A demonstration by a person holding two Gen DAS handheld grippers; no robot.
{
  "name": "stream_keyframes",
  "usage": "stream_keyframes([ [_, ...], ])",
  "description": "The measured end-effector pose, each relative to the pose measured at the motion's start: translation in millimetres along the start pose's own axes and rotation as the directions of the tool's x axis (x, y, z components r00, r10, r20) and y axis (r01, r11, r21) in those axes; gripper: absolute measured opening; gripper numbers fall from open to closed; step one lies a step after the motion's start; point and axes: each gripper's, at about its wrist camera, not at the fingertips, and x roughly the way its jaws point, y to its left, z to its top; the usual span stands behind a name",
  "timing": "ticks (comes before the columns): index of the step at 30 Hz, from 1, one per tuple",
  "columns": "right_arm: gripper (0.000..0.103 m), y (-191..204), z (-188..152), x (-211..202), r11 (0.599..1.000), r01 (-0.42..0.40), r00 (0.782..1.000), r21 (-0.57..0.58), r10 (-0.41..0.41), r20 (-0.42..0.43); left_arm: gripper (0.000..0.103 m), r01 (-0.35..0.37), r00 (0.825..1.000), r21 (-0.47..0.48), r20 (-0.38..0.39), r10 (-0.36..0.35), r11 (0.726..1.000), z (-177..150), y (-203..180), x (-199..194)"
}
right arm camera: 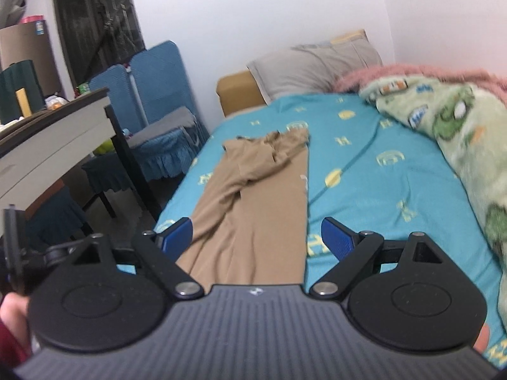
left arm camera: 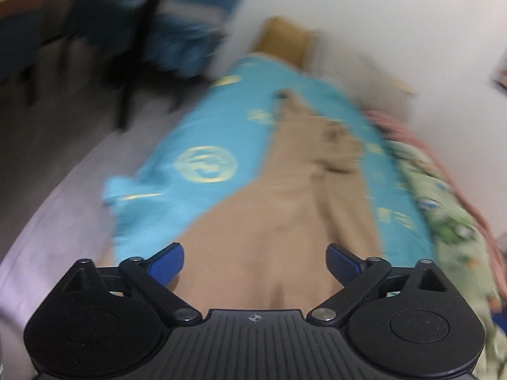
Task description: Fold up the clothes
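Garments: one pair of tan trousers [right arm camera: 253, 196], laid lengthwise on the bed, waistband at the far end, legs running toward both cameras.
Grippers: two. Left gripper [left arm camera: 255, 261] released, blue pads spread wide, nothing between them, above the near leg ends. Right gripper [right arm camera: 256, 237] likewise released and empty, above the same end of the trousers.
Surface: bed with a turquoise sheet [right arm camera: 364, 145] printed with yellow motifs; fabric smooth with shallow creases.
Bedding: one grey pillow [right arm camera: 313, 66] at the head; one green fleece blanket [right arm camera: 450, 120] with cartoon print bunched along the right edge, a pink blanket [right arm camera: 412, 71] behind it.
Room: white walls; one table [right arm camera: 54, 139] with a pale top left of the bed; blue-covered chairs [right arm camera: 158, 120] between table and bed.
Trouser material: thin, matte, softly wrinkled near the waistband.
Left view: motion-blurred; fine detail unreadable.
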Motion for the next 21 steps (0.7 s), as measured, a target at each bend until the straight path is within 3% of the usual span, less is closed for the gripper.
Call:
stream_keyframes([
  [3,0.089,-9.9,-5.6,0.5,0.998,0.007,0.999,0.061,-0.005,-0.032,0.096,-0.045,0.998,-0.067,-0.037,0.043,0.997,17.9,23.1,4.0],
  [7,0.089,-21.3,-9.1,4.1,0.990,-0.002,0.999,0.139,0.010,-0.051,0.095,-0.041,0.995,-0.132,-0.100,0.028,0.990,26.2,37.5,11.8],
  [10,0.089,-25.9,-12.8,9.5,0.983,-0.010,0.997,0.185,0.025,-0.076,0.083,-0.067,0.986,-0.175,-0.165,0.038,0.982,23.5,43.7,23.2],
  [12,0.089,-26.7,-14.7,12.7,0.980,-0.009,0.995,0.197,0.027,-0.092,0.082,-0.102,0.980,-0.206,-0.191,0.062,0.973,22.0,49.4,29.3],
  [18,0.089,-30.3,-18.1,16.3,0.975,0.006,0.993,0.224,0.020,-0.114,0.068,-0.269,0.951,-0.260,-0.221,0.214,0.927,19.5,62.3,32.3],
  [21,0.089,-34.0,-18.9,17.5,0.970,0.007,0.992,0.243,0.023,-0.122,0.050,-0.277,0.945,-0.254,-0.247,0.215,0.927,18.5,61.5,32.8],
])
